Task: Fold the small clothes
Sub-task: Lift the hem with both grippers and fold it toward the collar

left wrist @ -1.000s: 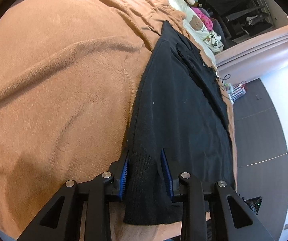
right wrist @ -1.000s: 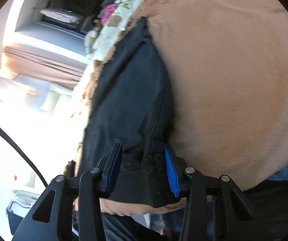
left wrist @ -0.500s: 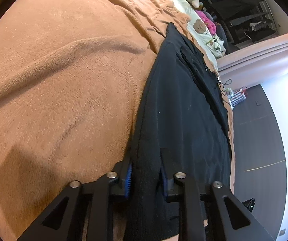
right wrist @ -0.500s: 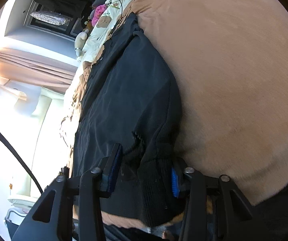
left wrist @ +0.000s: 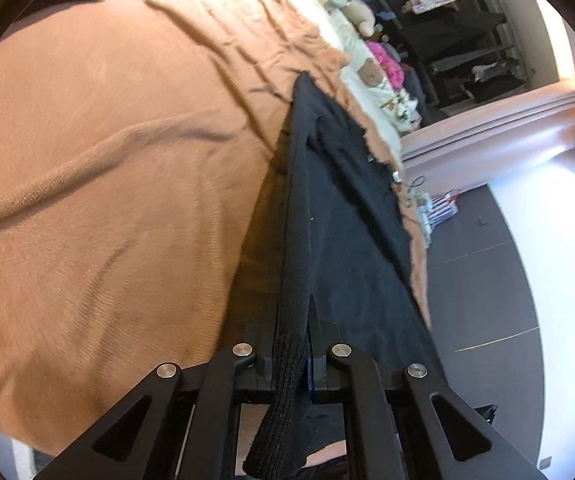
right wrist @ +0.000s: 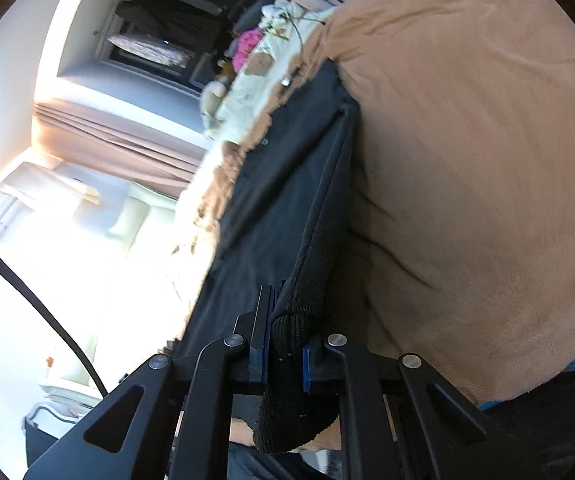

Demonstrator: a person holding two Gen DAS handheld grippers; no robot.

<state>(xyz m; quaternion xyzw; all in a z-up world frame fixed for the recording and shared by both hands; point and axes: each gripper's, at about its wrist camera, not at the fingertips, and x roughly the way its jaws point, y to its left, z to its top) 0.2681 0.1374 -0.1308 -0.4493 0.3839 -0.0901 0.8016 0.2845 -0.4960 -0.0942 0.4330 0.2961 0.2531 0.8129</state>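
Grippers pinching the ribbed hem of a black garment, one at each corner.

Left gripper is clamped on the knitted hem at one corner of the black garment, its jaws having just closed with the cloth between them; the right gripper grips the other hem corner the same way, blue pads pressed to the fabric. From both grips the garment stretches away taut, its near edge lifted off the brown blanket covering the bed, its far end lying on that blanket near the bed's edge. Beyond it sit a cream pillow with a bear print, a soft toy and an open wardrobe with dark clothes hanging inside.
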